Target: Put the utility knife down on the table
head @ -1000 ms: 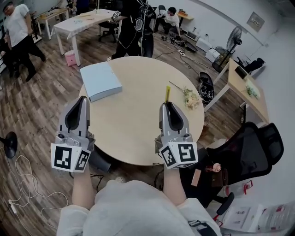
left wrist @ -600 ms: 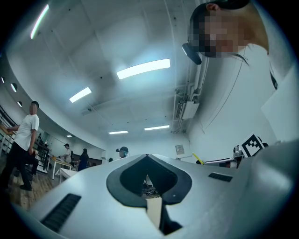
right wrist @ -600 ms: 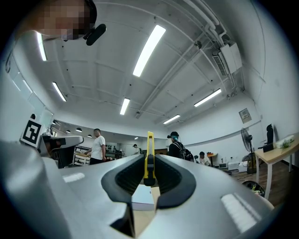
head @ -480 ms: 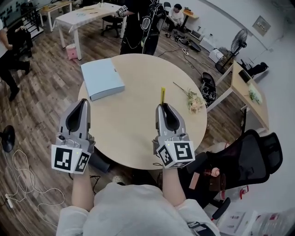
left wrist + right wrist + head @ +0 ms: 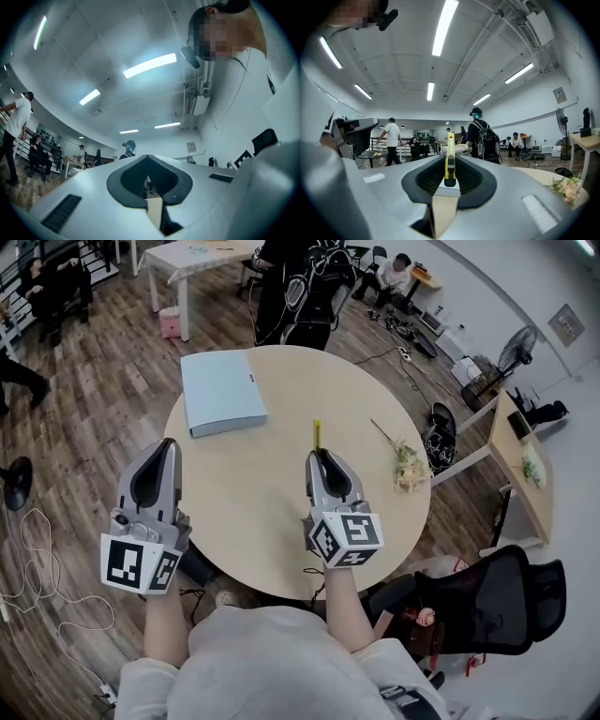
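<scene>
A yellow utility knife (image 5: 317,434) sticks out forward from my right gripper (image 5: 322,459), which is shut on it above the round wooden table (image 5: 281,512). In the right gripper view the utility knife (image 5: 449,159) stands pinched between the two jaws, its tip pointing away and slightly up. My left gripper (image 5: 159,461) hovers over the table's left edge; its jaws are together with nothing between them. In the left gripper view the left gripper (image 5: 148,180) points upward at the ceiling.
A light blue folder (image 5: 221,393) lies at the table's far left. A small flower bunch (image 5: 406,466) rests at the right edge. A person with a backpack (image 5: 309,287) stands just beyond the table. A black office chair (image 5: 487,606) is at my right.
The head view has shifted, so the table sits more centred and the scene slid right. Both grippers keep nearly the same pose; the right one, still holding the knife, drifted slightly left.
</scene>
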